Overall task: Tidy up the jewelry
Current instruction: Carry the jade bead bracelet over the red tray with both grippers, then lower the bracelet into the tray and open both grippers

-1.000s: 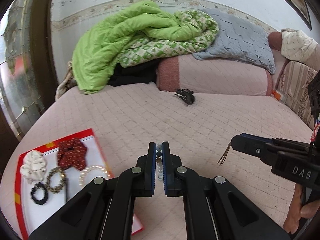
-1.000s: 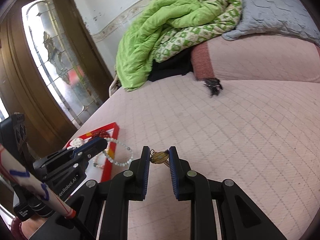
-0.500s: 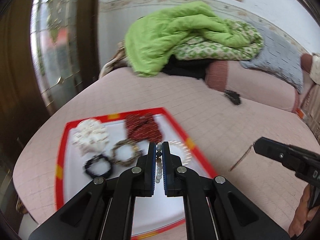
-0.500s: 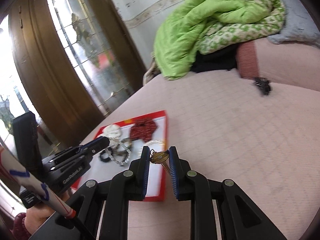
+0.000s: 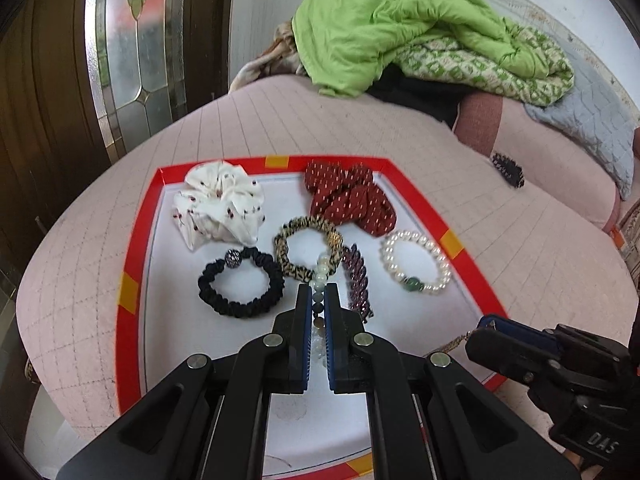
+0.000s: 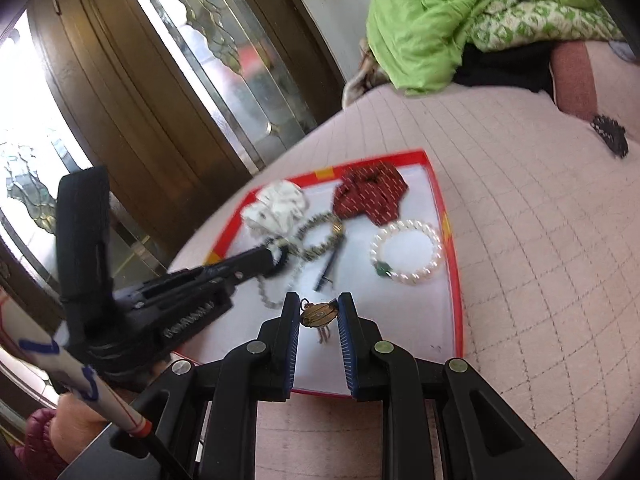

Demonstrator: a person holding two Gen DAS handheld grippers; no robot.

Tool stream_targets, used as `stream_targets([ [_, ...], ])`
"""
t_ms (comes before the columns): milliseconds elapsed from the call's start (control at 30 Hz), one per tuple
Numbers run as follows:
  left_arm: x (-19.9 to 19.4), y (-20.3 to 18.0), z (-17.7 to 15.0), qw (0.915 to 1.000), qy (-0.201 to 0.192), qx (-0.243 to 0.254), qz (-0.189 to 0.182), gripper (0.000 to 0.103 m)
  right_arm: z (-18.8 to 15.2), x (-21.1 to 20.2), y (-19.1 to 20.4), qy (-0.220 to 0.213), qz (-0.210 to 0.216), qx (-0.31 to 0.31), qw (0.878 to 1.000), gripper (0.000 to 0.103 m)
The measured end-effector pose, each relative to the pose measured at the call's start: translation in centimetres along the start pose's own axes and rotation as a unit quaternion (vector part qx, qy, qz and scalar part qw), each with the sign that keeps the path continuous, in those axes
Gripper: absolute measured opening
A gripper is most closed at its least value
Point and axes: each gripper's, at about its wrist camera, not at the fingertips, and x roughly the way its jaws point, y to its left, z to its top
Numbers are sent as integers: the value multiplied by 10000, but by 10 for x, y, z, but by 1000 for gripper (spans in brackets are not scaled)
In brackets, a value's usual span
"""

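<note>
A white tray with a red rim (image 5: 128, 280) lies on the pink bed. My left gripper (image 5: 318, 294) hangs low over its middle, shut on a pale beaded bracelet (image 5: 321, 272) that dangles from the jaws. On the tray lie a white scrunchie (image 5: 218, 212), a red scrunchie (image 5: 348, 200), a leopard hair tie (image 5: 306, 250), a black scrunchie (image 5: 240, 284), a dark hair clip (image 5: 358, 280) and a pearl bracelet (image 5: 416, 262). My right gripper (image 6: 318, 308) hovers over the tray's near part (image 6: 452, 240), shut on a gold oval pendant (image 6: 318, 313).
A green quilt (image 5: 400, 24) and a grey pillow (image 5: 592, 112) are piled at the far end of the bed. A black hair claw (image 5: 507, 169) lies on the bedspread right of the tray. A wooden door with glass panes (image 6: 168, 60) stands left.
Both grippers have swung left and sunk a little, from over the bare bedspread to over the tray. Each keeps its hold: beaded bracelet in the left, pendant in the right.
</note>
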Motion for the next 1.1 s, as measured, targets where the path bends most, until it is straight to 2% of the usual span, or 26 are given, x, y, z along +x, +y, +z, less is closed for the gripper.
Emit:
stream_targets([
  [200, 12, -6, -2, 9997, 200, 96, 73, 6, -3, 10, -22, 178, -257, 150, 9994, 21],
  [567, 25, -7, -6, 9985, 467, 169, 238, 6, -4, 17, -25, 247, -583, 28, 9980, 21],
  [1100, 27, -18, -9, 9974, 481, 428, 325, 6, -3, 19, -24, 208, -789, -112, 9966, 21],
])
